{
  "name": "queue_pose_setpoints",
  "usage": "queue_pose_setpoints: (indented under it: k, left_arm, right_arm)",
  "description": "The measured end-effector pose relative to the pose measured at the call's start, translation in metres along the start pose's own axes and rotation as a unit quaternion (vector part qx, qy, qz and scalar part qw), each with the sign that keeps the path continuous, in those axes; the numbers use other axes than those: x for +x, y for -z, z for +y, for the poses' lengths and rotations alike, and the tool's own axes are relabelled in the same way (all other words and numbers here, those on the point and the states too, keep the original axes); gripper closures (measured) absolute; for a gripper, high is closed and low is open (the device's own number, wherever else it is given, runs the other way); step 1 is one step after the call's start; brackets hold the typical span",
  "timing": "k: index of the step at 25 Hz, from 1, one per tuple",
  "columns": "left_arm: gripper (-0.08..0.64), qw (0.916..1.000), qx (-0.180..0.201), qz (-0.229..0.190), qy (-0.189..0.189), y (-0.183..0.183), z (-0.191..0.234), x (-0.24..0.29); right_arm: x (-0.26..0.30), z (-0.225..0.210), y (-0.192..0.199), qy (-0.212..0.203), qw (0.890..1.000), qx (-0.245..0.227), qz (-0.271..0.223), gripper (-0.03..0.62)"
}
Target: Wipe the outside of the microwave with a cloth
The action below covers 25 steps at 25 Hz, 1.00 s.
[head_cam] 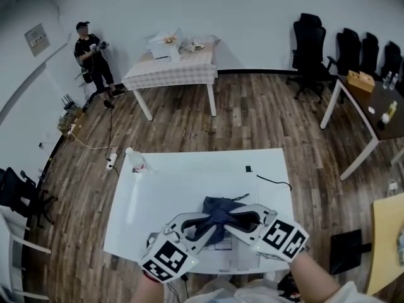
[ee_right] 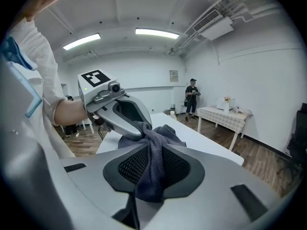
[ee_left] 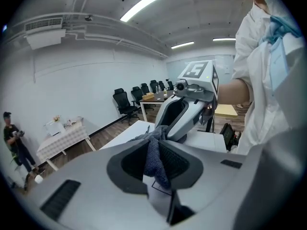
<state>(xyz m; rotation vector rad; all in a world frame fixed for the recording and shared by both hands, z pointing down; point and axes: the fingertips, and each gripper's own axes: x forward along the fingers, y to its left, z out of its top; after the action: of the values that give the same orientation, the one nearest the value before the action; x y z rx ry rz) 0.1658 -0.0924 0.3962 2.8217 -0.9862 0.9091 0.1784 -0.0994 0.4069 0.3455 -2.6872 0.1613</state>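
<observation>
A dark blue cloth hangs bunched above the white table, gripped from both sides. My left gripper comes in from the lower left and is shut on one end of the cloth. My right gripper comes in from the lower right and is shut on the other end. Each gripper view shows the other gripper facing it: the right gripper and the left gripper. Below them, at the table's near edge, is a white boxy surface. I cannot tell whether it is the microwave.
A clear bottle stands at the table's far left corner. A black cable lies near the far right. Further off are a table with a checked cloth, a standing person, black chairs and a dark table.
</observation>
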Motion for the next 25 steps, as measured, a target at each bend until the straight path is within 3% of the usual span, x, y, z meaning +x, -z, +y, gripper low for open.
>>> queue_pose_setpoints:
  k: [5,9,22,25]
  left_arm:
    - [0.466,0.9997,-0.003,0.012,-0.02,0.016,0.002,0.012]
    - [0.38,0.9991,-0.022,-0.02,-0.031,0.0,0.007,0.003]
    - [0.381,0.9929,-0.01,-0.096,-0.069,-0.049,0.005,-0.029]
    - [0.438,0.9905,-0.017,-0.108,-0.084,-0.05,0.003,-0.035]
  right_arm:
    - [0.001,-0.002,0.006,0.012,1.0,-0.015,0.024,0.458]
    - [-0.009,-0.004,-0.002,0.017,1.0,-0.019,0.013,0.43]
    - [-0.034,0.005,-0.047,0.038,0.996,-0.041,-0.068,0.433]
    - [-0.036,0.009,-0.05,0.041,0.995,-0.043,-0.085,0.467]
